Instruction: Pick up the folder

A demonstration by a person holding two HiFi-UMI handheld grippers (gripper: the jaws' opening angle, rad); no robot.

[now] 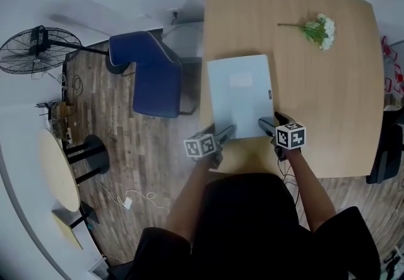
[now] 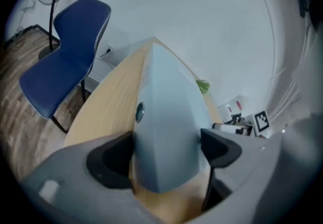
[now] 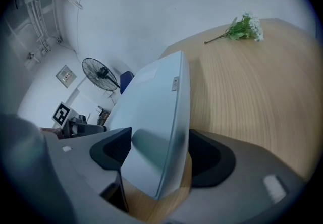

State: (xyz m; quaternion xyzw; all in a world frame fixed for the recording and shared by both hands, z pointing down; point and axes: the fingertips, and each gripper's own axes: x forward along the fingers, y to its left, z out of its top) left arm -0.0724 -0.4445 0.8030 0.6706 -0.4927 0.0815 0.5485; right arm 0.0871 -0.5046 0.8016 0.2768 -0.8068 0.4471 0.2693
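Nearest in the head view, at the bottom of the frame, the person's two arms reach up toward the near edge of the table (image 1: 328,108). The left gripper (image 1: 222,134) points at the near left corner of the folder (image 1: 240,93), and the right gripper (image 1: 265,124) points at its near right corner. The pale blue folder lies closed near the table's left side, its short end toward the person.

Only the gripper views show the jaws. In the left gripper view the two dark pads stand wide apart with the folder's corner between them. The right gripper view shows the same: jaws spread, the other corner between them, and a shadow on the wood under that corner. Neither pair can be seen clamping down on the folder.

Each gripper view also catches the other gripper's marker cube, low at the right of the left view and low at the left of the right view.

Farther up the table, well apart from the folder, a small bunch of flowers (image 1: 319,29) lies on its side near the upper right.

Off the table, left of it in the head view, a blue chair (image 1: 151,77) stands on the wooden floor (image 1: 120,127). A black fan (image 1: 35,48) stands at the far left edge. A round side table (image 1: 57,171) sits at lower left, and only the head view shows it.
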